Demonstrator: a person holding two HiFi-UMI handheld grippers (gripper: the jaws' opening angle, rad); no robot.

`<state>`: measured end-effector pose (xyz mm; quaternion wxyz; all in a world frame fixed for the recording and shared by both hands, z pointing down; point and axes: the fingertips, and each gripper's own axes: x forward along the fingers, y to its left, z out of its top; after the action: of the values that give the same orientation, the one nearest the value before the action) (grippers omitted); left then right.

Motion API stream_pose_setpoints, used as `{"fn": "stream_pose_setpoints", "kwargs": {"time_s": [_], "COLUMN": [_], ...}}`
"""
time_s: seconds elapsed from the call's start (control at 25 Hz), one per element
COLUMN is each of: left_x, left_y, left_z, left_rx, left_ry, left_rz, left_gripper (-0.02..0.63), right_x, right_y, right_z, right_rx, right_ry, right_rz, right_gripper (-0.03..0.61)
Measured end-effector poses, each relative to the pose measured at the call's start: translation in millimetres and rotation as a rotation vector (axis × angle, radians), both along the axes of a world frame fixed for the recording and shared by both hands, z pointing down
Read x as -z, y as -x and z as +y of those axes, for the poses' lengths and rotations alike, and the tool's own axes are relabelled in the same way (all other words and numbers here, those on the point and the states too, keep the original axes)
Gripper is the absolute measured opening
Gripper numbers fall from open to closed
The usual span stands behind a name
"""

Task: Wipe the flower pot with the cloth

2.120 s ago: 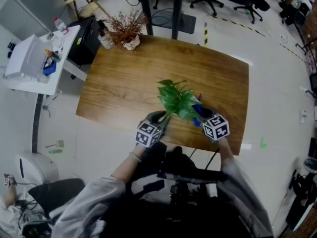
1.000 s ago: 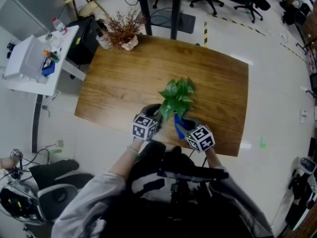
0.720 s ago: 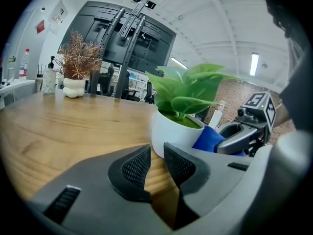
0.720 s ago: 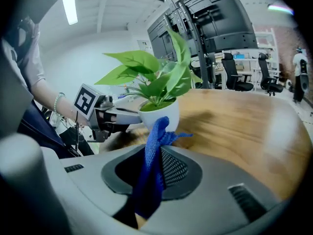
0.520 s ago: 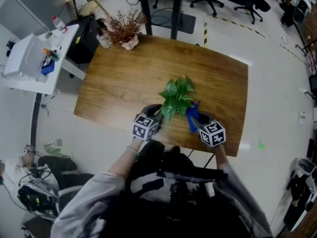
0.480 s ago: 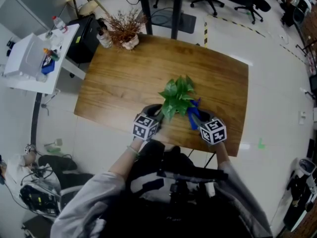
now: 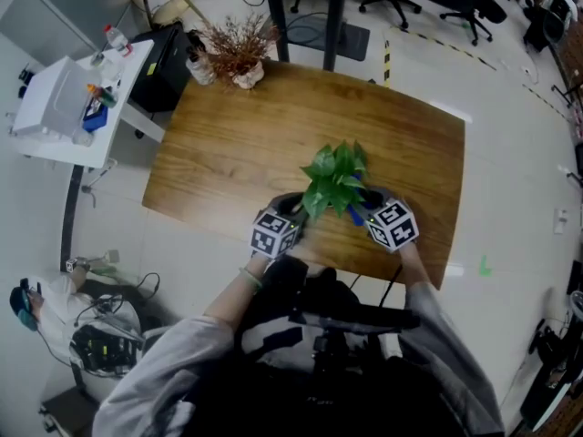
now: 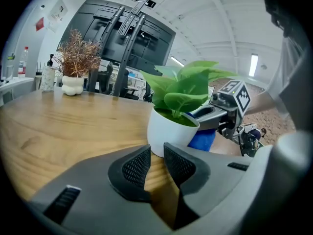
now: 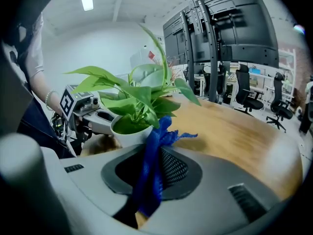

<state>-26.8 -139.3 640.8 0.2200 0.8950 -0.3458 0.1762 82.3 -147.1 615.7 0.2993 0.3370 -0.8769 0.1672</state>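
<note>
A small white flower pot [image 8: 170, 135] with a green leafy plant [image 7: 335, 177] stands near the front edge of the wooden table [image 7: 228, 144]. My right gripper [image 9: 154, 153] is shut on a blue cloth [image 9: 152, 170], which presses against the pot [image 9: 126, 135] on its right side. The head view shows a bit of that cloth [image 7: 354, 211] under the leaves, with the right gripper [image 7: 372, 213] behind it. My left gripper [image 8: 156, 151] is at the pot's left base, jaws drawn together with only a slim gap and nothing between them. From above, the left gripper [image 7: 293, 211] sits at the plant's left.
A dried brown plant in a white vase [image 7: 239, 51] stands at the table's far left corner. Beyond it, a white side table [image 7: 64, 107] holds a box and a bottle. The table's front edge runs just under both grippers. Office chairs stand past the far side.
My right gripper has carried the blue cloth from the pot's front round to its right side and a little farther from me. The left gripper has stayed at the pot's left.
</note>
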Motion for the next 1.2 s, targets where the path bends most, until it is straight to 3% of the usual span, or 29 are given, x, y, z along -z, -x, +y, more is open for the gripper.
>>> {"fn": "stream_pose_setpoints", "kwargs": {"time_s": [0.44,0.72,1.0,1.2], "left_x": [0,1,3,11], "left_y": [6,5,8,10], "left_z": [-11,-12,-10,9], "left_rx": [0.032,0.031,0.041,0.05], "left_ry": [0.005,0.005,0.009,0.011], "left_rz": [-0.002,0.002,0.009,0.023], "left_gripper": [0.077,0.077,0.077,0.077], "right_x": [-15,-15,-14,0], "right_y": [23,42,26,12], "right_z": [59,71,73,90], "right_rx": [-0.075,-0.118,-0.289,-0.419], "right_ry": [0.07,0.097,0.133,0.105], "right_rz": [-0.073,-0.132,-0.188,-0.214], "right_gripper": [0.091,0.091,0.091,0.089]}}
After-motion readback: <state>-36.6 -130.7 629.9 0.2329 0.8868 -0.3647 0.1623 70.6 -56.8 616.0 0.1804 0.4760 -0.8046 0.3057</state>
